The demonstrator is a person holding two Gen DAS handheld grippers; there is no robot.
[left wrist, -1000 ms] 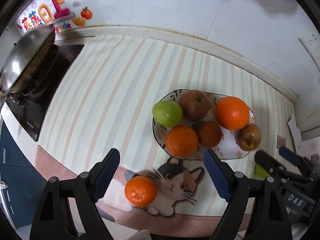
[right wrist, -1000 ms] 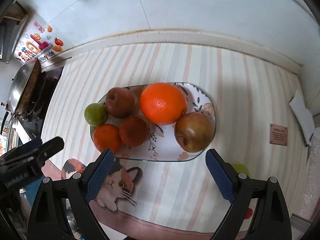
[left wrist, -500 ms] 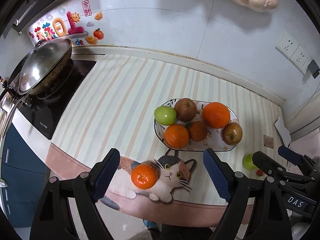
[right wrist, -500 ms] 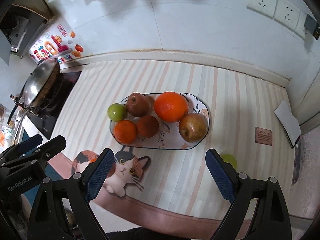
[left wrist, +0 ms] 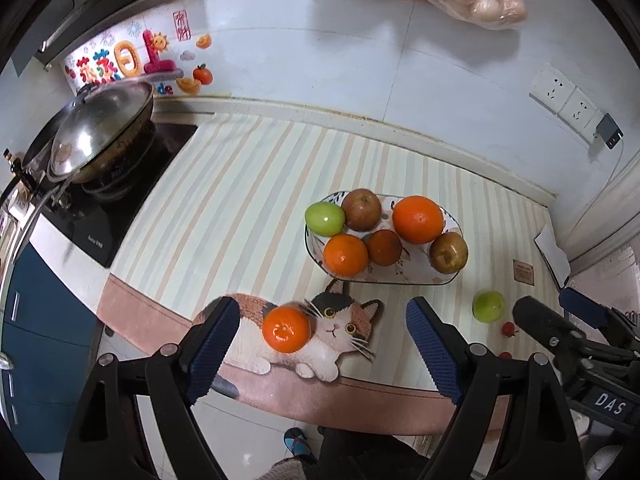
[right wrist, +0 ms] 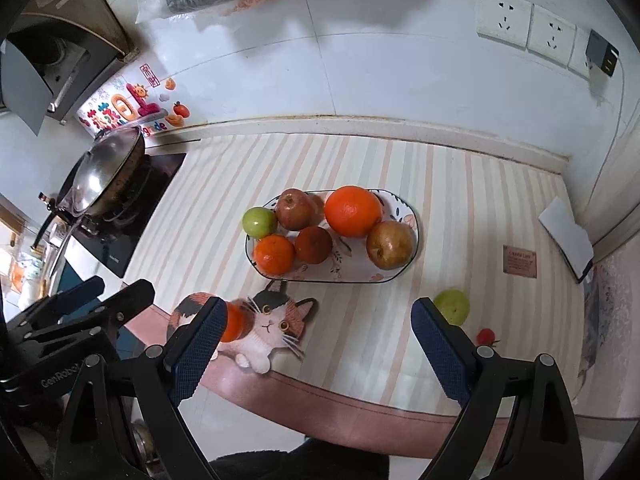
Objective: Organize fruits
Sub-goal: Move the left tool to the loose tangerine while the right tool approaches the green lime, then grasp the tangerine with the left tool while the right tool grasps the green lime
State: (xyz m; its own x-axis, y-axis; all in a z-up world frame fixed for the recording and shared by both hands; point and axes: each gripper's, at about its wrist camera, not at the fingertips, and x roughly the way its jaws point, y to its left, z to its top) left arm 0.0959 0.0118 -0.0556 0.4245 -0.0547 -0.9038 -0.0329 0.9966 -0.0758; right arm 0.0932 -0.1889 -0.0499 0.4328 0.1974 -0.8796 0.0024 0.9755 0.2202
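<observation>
Striped cloth covers the table (left wrist: 248, 200), its pink border running along the near edge at the bottom of both views. Bare stripes fill the left half of the left wrist view, between the stove (left wrist: 100, 216) at far left and the plate (left wrist: 384, 278) right of centre. The plate holds six fruits, among them a big orange (left wrist: 418, 219) and a green apple (left wrist: 325, 218). A loose tangerine (left wrist: 286, 329) sits on the printed cat (left wrist: 336, 332) near the table's front edge, low in the frame, between the spread fingers of the left claw (left wrist: 322, 350), which is wide open and holds nothing. A second green apple (right wrist: 452, 306) lies off the plate at lower right, just beside the right claw (right wrist: 318, 352), also open and empty. White tiled wall backs the table; sockets (right wrist: 528, 28) sit upper right. The other tool reads "DAS" in the left view and "GenRobot" in the right.
</observation>
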